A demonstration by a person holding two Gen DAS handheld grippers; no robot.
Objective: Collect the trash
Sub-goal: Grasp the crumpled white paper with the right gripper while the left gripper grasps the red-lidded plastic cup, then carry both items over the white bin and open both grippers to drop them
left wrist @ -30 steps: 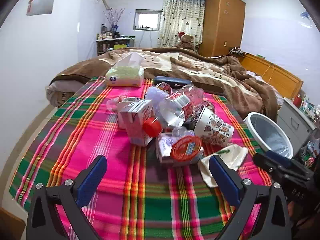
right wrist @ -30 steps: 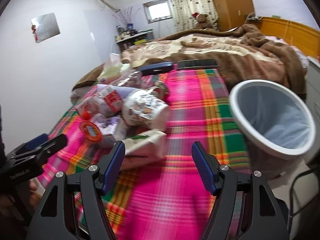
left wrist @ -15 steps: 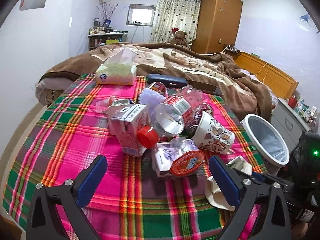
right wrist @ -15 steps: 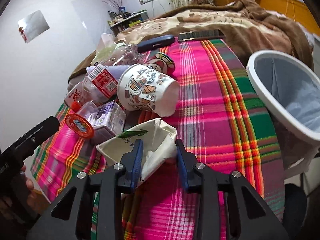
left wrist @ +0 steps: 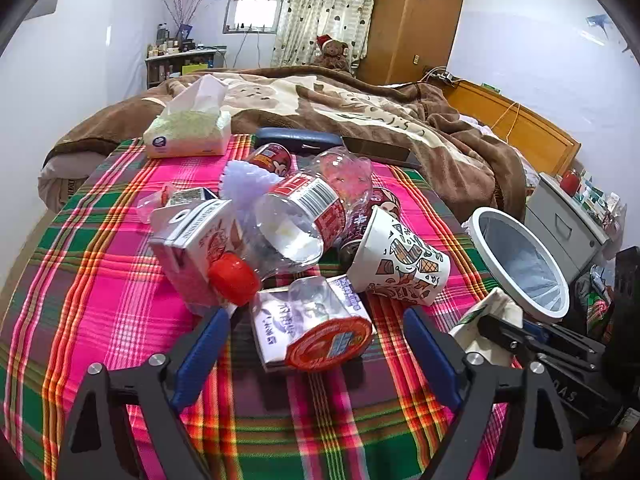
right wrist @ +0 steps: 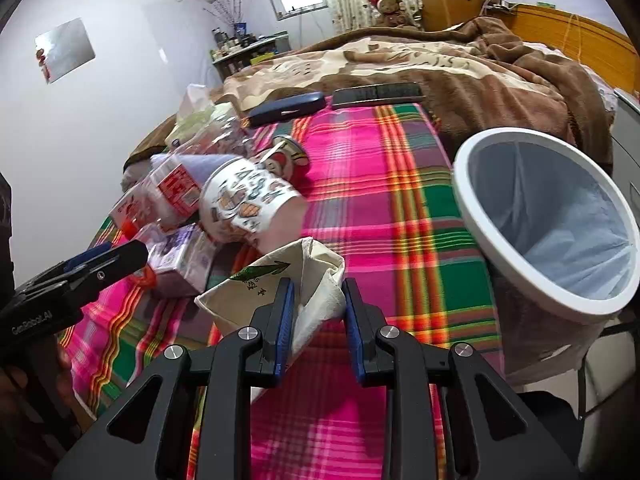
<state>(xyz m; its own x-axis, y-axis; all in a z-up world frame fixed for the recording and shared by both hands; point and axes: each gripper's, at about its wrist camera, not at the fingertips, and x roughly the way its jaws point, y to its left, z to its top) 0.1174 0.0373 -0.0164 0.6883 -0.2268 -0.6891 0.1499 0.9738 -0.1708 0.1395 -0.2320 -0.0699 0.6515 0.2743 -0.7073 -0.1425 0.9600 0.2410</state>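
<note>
A pile of trash lies on the plaid tablecloth (left wrist: pixel 100 288): a clear plastic bottle (left wrist: pixel 296 216) with a red cap, a milk carton (left wrist: pixel 192 240), a patterned paper cup (left wrist: pixel 400 256), a purple carton with a red-lidded tub (left wrist: pixel 320 332). My left gripper (left wrist: pixel 316 344) is open, its fingers either side of the purple carton and tub. My right gripper (right wrist: pixel 318 312) is shut on a crushed white paper cup (right wrist: pixel 288 280) and holds it just above the table. The white trash bin (right wrist: pixel 552 216) stands at the table's right edge, right of the held cup.
A tissue pack (left wrist: pixel 188 132), a dark glasses case (left wrist: pixel 296 138) and a black remote (right wrist: pixel 376 94) lie at the table's far side. A bed with a brown blanket (left wrist: pixel 360 108) is behind. A grey cabinet (left wrist: pixel 568 220) stands beyond the bin.
My right gripper closed on the crushed white cup and lifted it a little. My left gripper moved forward toward the purple carton and tub, still open.
</note>
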